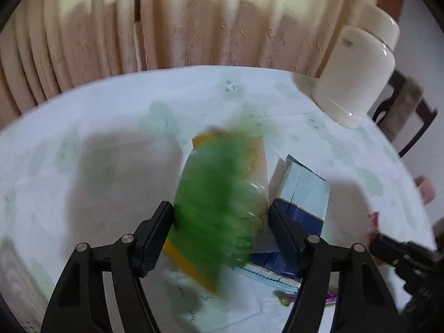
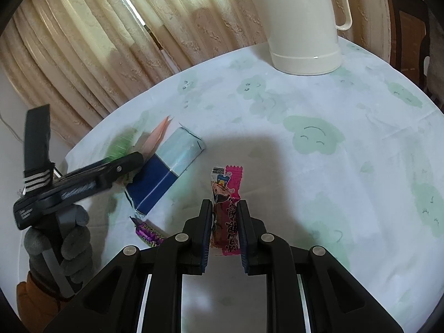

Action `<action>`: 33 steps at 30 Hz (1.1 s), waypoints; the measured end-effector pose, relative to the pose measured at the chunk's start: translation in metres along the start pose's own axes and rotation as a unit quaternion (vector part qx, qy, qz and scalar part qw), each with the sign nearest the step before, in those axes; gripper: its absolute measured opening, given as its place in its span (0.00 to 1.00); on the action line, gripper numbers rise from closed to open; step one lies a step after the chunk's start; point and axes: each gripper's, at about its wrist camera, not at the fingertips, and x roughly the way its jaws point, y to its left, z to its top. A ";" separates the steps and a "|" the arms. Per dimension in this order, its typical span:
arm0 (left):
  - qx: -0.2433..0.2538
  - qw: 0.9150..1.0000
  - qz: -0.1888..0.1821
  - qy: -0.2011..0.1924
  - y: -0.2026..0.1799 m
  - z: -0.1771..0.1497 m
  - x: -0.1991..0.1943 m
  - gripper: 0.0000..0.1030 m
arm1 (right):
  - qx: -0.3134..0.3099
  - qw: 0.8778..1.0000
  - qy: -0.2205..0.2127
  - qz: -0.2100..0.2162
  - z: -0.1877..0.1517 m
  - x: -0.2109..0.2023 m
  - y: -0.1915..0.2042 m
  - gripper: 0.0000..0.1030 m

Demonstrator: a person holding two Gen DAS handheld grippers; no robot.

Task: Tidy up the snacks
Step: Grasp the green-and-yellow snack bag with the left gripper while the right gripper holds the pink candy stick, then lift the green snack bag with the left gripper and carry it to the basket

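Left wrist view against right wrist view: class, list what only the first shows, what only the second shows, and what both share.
Only the left wrist view: the green bag's broad face, blurred, between the left gripper's fingers, and a yellow pack behind it.

Only the right wrist view: the pink snack clamped in the shut right gripper, the gloved hand holding the left gripper, and the jug's handle.

Both: the blue pack, the white jug, the purple candy, the tablecloth with green clouds, the curtains.
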 end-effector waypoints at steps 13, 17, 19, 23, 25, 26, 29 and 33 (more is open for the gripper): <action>-0.086 0.995 -0.013 -0.042 0.035 -0.018 -0.030 0.06 | -0.007 1.000 -0.004 0.004 0.000 -0.002 0.003 0.19; -0.078 0.995 0.010 -0.056 0.032 -0.019 -0.034 0.06 | -0.012 1.000 -0.004 0.007 -0.002 -0.003 0.006 0.19; -0.068 0.995 0.016 -0.068 0.026 -0.022 -0.040 0.06 | -0.014 1.000 -0.005 0.009 -0.002 -0.003 0.008 0.19; -0.048 0.995 0.028 -0.087 0.015 -0.030 -0.056 0.06 | -0.018 1.000 -0.007 0.012 -0.003 -0.004 0.011 0.19; -0.041 0.994 0.028 -0.096 0.011 -0.033 -0.065 0.06 | -0.018 1.000 -0.007 0.014 -0.003 -0.004 0.011 0.19; -0.039 0.994 0.030 -0.098 0.010 -0.035 -0.069 0.06 | -0.018 1.000 -0.008 0.014 -0.003 -0.005 0.011 0.19; -0.038 0.994 0.029 -0.099 0.006 -0.041 -0.078 0.06 | -0.019 1.000 -0.008 0.016 -0.003 -0.005 0.012 0.19; -0.039 0.994 0.025 -0.094 -0.001 -0.053 -0.089 0.06 | -0.019 1.000 -0.008 0.018 -0.003 -0.005 0.012 0.19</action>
